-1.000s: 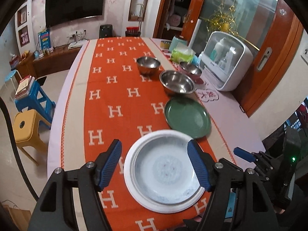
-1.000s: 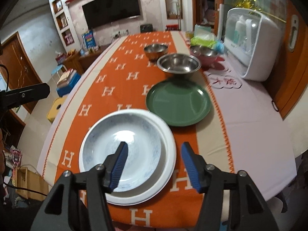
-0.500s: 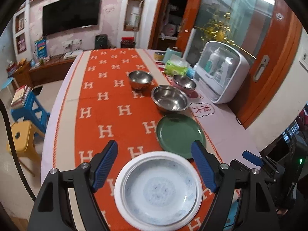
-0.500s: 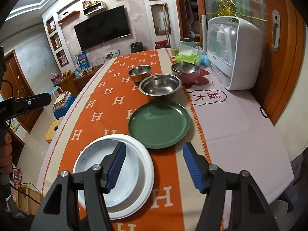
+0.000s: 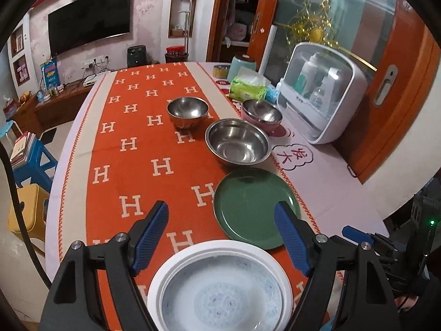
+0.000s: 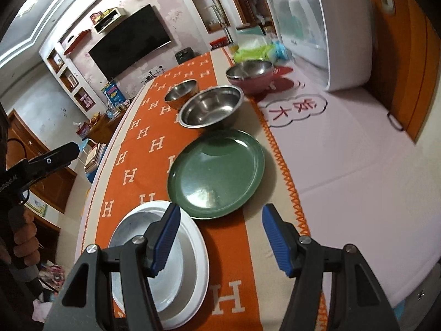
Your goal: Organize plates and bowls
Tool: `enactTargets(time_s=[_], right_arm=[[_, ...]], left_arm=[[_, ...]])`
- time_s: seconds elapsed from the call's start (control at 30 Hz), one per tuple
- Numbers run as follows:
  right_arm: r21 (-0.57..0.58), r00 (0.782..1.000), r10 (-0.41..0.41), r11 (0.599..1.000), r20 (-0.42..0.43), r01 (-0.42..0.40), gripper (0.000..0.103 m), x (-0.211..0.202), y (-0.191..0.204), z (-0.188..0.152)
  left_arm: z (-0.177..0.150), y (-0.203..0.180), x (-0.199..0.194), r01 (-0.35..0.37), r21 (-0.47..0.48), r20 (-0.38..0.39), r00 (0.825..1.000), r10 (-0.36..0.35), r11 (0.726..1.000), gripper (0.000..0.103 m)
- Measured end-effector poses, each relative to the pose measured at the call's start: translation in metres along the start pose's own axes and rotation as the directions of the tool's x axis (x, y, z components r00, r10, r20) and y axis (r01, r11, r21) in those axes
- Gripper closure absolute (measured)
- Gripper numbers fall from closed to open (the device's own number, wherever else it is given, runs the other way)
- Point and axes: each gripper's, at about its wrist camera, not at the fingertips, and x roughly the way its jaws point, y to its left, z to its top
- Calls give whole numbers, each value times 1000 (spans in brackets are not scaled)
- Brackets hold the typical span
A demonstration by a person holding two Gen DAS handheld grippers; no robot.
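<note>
On the counter [image 5: 330,182], we saw the white plate [image 5: 220,284] nearest, the green plate [image 5: 248,207] just beyond, 3 steel bowls farther; both hand-held grippers, left [image 5: 222,220] and right [image 6: 220,222], stood spread, pinching nothing.

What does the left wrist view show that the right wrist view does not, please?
Only the left wrist view shows the blue stool and the yellow stool on the floor. Only the right wrist view shows a hand gripping a handle at the left edge. Both show the green plate, the white plate and three steel bowls; the nearest is the large bowl.
</note>
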Motion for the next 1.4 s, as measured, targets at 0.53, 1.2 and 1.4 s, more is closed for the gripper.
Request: enactTargets(time_s=[0.53, 1.2, 1.4], right_arm=[[213, 985, 119, 973, -125, -91, 41, 82, -54, 14], [211, 980, 158, 969, -123, -130, 80, 123, -66, 22], [195, 982, 149, 973, -114, -125, 87, 128, -68, 26]], left_arm=[[8, 0, 112, -34, -44, -269, 963, 21, 998, 25], [-5, 17, 202, 24, -164, -478, 873, -100, 986, 39], [-7, 16, 215, 39, -163, -508, 853, -118, 986, 60]])
